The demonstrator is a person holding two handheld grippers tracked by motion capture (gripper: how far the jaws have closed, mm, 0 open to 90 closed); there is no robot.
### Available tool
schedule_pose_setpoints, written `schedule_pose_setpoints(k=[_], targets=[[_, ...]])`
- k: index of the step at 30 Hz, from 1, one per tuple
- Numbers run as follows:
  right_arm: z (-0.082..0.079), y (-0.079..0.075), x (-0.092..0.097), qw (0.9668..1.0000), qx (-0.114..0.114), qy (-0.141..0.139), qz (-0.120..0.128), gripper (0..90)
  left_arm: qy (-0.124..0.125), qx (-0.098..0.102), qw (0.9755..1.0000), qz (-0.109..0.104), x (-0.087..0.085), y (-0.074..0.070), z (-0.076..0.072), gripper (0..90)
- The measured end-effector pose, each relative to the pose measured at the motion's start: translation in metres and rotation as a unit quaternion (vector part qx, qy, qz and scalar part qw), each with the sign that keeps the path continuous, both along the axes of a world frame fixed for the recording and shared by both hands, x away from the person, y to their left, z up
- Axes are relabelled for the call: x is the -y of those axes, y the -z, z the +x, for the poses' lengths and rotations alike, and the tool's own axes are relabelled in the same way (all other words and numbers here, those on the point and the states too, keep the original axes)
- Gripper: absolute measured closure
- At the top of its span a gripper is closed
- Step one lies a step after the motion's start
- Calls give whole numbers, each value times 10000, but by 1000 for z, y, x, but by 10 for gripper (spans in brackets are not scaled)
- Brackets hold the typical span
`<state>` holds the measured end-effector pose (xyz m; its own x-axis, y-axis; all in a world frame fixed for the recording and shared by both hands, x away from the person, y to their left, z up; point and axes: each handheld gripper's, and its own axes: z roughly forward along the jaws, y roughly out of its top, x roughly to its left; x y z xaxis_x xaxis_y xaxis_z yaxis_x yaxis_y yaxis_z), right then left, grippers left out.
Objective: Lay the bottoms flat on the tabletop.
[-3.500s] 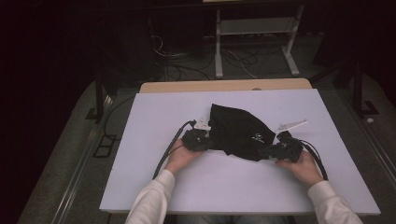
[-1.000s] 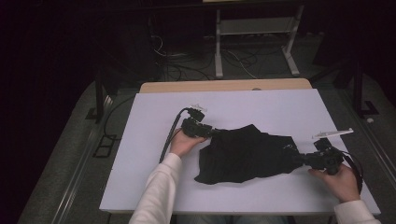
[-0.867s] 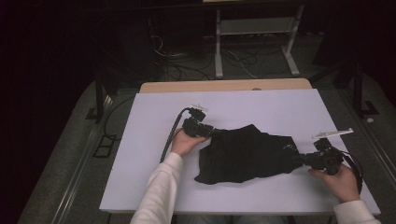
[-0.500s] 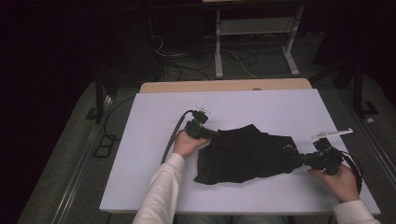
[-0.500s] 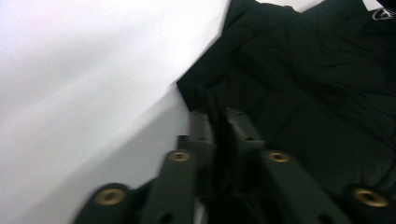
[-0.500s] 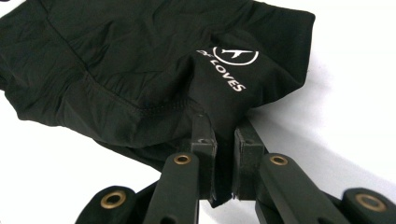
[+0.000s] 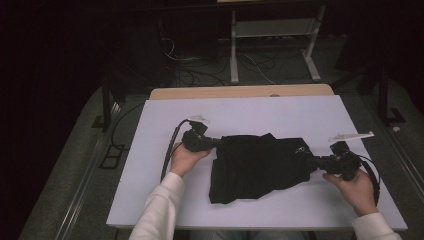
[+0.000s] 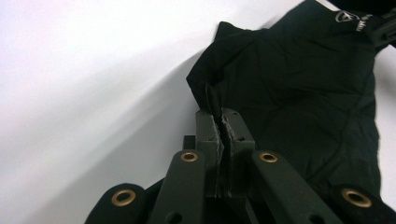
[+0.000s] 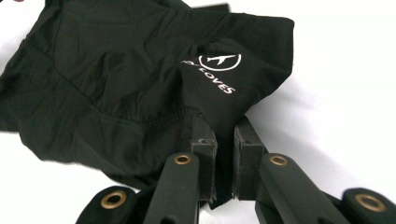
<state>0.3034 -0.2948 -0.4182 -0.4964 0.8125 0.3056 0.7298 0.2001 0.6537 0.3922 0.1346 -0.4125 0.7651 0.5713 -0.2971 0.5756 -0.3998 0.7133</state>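
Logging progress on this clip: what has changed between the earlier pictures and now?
The black garment, bunched mid-table at first, has been pulled out flat and wide. The left gripper has just been closing and now pinches a fold at its left edge. The right gripper stays clamped on the edge by the white logo, and the white table is as before.

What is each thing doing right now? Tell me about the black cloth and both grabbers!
black garment: spread flat on the white table, pinched at both ends.
left gripper: jaws just closed, shut on a fold of the garment's edge.
right gripper: shut on the garment beside its white logo.
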Motion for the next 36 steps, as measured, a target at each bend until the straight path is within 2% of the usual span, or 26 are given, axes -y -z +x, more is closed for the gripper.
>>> schedule_pose_setpoints(k=[1,2,3,4,6,7,8,11,17,22,26,28,31,34,36], targets=[[6,-4,-14,9998,76,-174,-103,808,-92,47,9999,12,-10,-1,-7,854],[7,-5,-19,9995,104,-248,-151,808,-147,52,9999,9,-15,-1,-10,854],[7,-5,-19,9995,104,-248,-151,808,-147,52,9999,9,-15,-1,-10,854],[12,-6,-35,9984,151,-450,-319,808,-224,24,9997,33,-24,0,-15,854],[16,-6,-46,9971,168,-595,-453,808,-260,-1,9996,47,-28,0,-16,854],[16,-6,-46,9971,168,-595,-453,808,-278,-38,9996,38,-32,1,-18,854],[22,-4,-57,9958,180,-696,-566,808,-322,-156,9993,-87,-39,5,-20,853],[27,-2,-68,9949,167,-774,-623,808,-411,-289,9985,-194,-49,10,-23,853],[27,-3,-83,9931,244,-940,-663,786,-497,-376,9979,-197,-61,15,-34,853],[20,-5,-83,9943,177,-972,-391,594,-470,-369,9982,-78,-63,17,-40,853],[19,-4,-74,9966,74,-758,-308,475,-469,-394,9980,129,-63,21,-38,853],[22,-3,-66,9978,42,-612,-242,428,-484,-390,9979,192,-63,23,-37,852],[29,-2,-54,9992,-3,-389,-11,346,-521,-386,9977,198,-65,24,-35,852],[38,-2,-44,9994,-7,-278,202,215,-603,-342,9974,196,-68,24,-33,852],[45,-1,-40,9994,-48,-193,276,199,-690,-320,9969,186,-71,25,-31,852]])
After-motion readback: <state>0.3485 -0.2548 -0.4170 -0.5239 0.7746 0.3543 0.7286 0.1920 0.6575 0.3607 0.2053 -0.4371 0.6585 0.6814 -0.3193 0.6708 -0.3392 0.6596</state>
